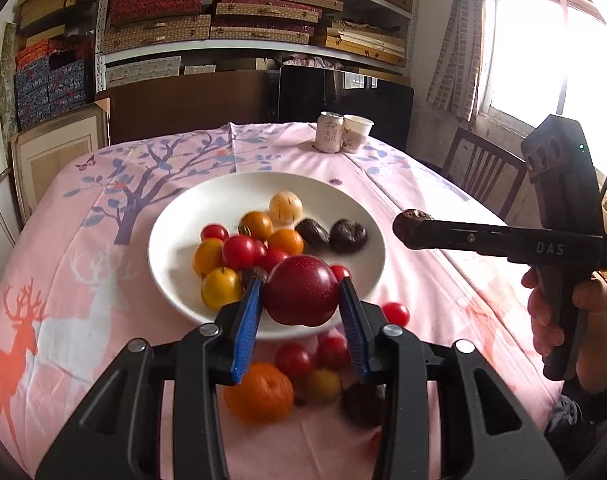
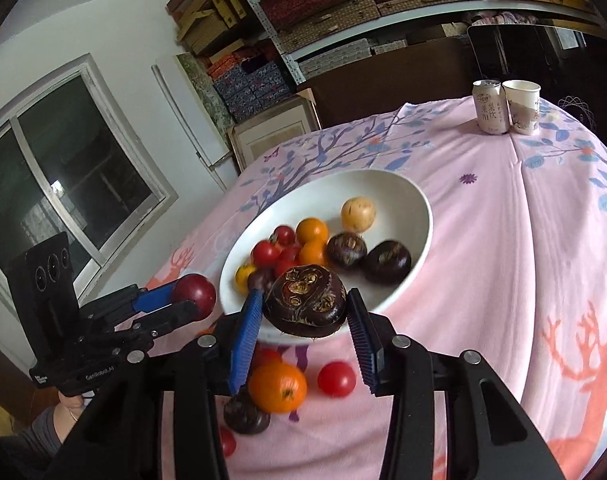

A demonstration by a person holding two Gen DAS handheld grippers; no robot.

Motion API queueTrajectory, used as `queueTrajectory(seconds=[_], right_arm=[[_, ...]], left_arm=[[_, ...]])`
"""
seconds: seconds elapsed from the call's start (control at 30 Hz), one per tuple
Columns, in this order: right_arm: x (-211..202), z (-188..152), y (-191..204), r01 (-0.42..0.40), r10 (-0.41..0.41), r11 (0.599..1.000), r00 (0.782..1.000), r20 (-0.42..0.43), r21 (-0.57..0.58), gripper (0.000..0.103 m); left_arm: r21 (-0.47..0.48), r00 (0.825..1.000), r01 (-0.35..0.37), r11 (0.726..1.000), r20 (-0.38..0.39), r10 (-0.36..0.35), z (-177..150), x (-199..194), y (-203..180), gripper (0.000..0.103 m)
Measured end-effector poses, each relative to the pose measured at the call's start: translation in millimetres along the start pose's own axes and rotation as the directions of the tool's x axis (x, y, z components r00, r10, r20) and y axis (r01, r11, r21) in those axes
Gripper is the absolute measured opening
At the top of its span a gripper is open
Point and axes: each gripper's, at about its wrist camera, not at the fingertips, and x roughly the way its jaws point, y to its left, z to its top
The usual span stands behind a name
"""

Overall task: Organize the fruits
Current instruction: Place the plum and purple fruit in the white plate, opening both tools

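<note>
Left gripper (image 1: 300, 300) clamps a dark red plum (image 1: 301, 290) between its blue pads (image 1: 247, 320), held level over the near rim of the white bowl (image 1: 175, 216). Right gripper (image 2: 303, 312) grips a dark brown water chestnut (image 2: 304, 300), also w/ blue pads, above the bowl's near edge.

Bowl sits mid-table on a pink deer-print tablecloth (image 1: 63, 312), holding cherry tomatoes (image 1: 238, 251), small oranges (image 1: 286, 241), a pale round fruit (image 1: 286, 208) & two more chestnuts (image 1: 348, 235). Loose fruit on the cloth near side: a mandarin (image 1: 258, 398), several tomatoes, a dark chestnut.

Left view alone shows the person's right hand (image 1: 563, 320) wrapped round the right gripper's handle at the right, gripper pointing left toward the bowl. Right view alone shows the left gripper side-on at the left, plum in its tips. Can (image 2: 490, 107) & paper cup (image 2: 522, 106) touch at the table's far side.
</note>
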Motion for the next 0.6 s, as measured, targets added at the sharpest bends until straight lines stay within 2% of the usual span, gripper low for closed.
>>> queueTrajectory(seconds=[0.13, 0.2, 0.23, 0.27, 0.3, 0.33, 0.4, 0.6], right_arm=[[34.8, 38.4, -16.8, 0.032, -0.031, 0.998, 0.999, -0.023, 0.059, 0.044], [49.3, 50.1, -23.2, 0.051, -0.049, 0.996, 0.999, -0.023, 0.074, 0.046], [54.7, 54.1, -26.4, 0.054, -0.053, 0.995, 0.998, -0.023, 0.086, 0.049], [57.5, 56.1, -29.3, 0.05, -0.048, 0.994, 0.999, -0.023, 0.1, 0.063], [56.3, 55.9, -31.5, 0.046, -0.045, 0.992, 0.999, -0.012, 0.12, 0.067], [52.1, 53.5, -32.3, 0.035, -0.037, 0.99, 0.999, 0.009, 0.134, 0.07], [43.5, 43.1, -30.6, 0.029, -0.032, 0.991, 0.999, 0.022, 0.13, 0.071], [6.9, -8.7, -30.0, 0.007, -0.012, 0.991, 0.999, 0.035, 0.134, 0.071]], left_arm=[[-0.056, 0.999, -0.008, 0.998, -0.037, 0.006, 37.9, 39.3, 18.1, 0.038], [-0.07, 0.998, -0.037, 0.997, -0.056, 0.033, 50.5, 56.4, 25.2, 0.038], [-0.076, 0.997, -0.05, 0.996, -0.07, 0.045, 54.6, 63.5, 28.0, 0.038], [-0.093, 0.995, -0.066, 0.994, -0.084, 0.058, 57.6, 69.3, 32.3, 0.04], [-0.114, 0.994, -0.072, 0.991, -0.09, 0.062, 59.2, 71.3, 36.6, 0.05], [-0.135, 0.995, -0.071, 0.988, -0.075, 0.061, 58.8, 68.4, 40.2, 0.062], [-0.142, 0.997, -0.072, 0.987, -0.036, 0.068, 54.9, 56.3, 43.6, 0.071], [-0.048, 0.998, -0.062, 0.997, -0.033, 0.06, 13.7, 9.0, 26.1, 0.072]])
